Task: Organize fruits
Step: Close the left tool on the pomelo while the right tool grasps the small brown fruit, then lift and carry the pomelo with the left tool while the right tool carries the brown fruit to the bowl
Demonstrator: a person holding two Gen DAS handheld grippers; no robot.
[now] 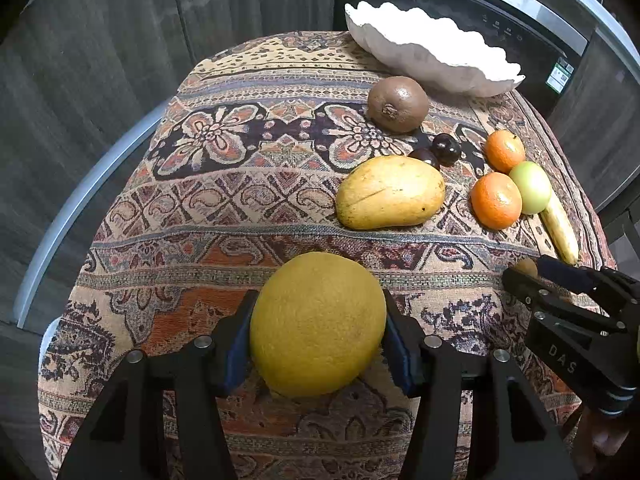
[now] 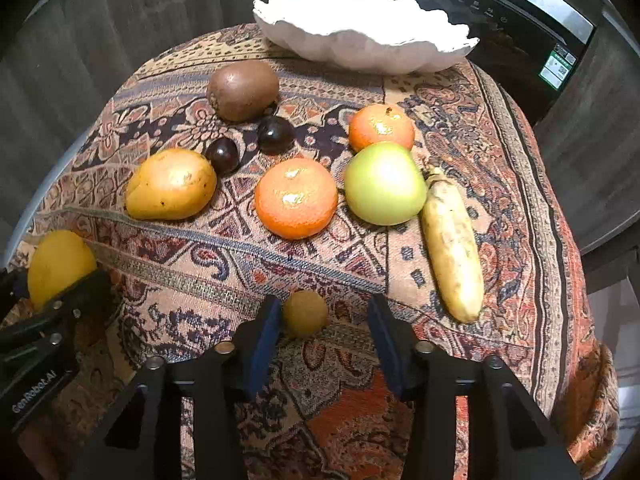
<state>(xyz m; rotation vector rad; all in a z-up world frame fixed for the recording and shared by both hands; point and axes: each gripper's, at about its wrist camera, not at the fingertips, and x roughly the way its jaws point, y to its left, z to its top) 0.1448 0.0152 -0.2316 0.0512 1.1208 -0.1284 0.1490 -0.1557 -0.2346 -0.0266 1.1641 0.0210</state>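
Yellow citrus [image 1: 318, 324] is pinched between the left gripper [image 1: 318, 334] pads and should be lifted evenly toward the white bowl [image 1: 434, 50], while the right gripper [image 2: 324, 334] is spread wide around a small brown fruit [image 2: 304, 313].

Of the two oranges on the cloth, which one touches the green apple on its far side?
The far orange, nearer the white bowl, sits behind the green apple. The near orange lies to the apple's left.

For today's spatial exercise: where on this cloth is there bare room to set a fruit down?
Free: the cloth left of the mango and kiwi. Crowded: the right side, where oranges, green apple and banana cluster.
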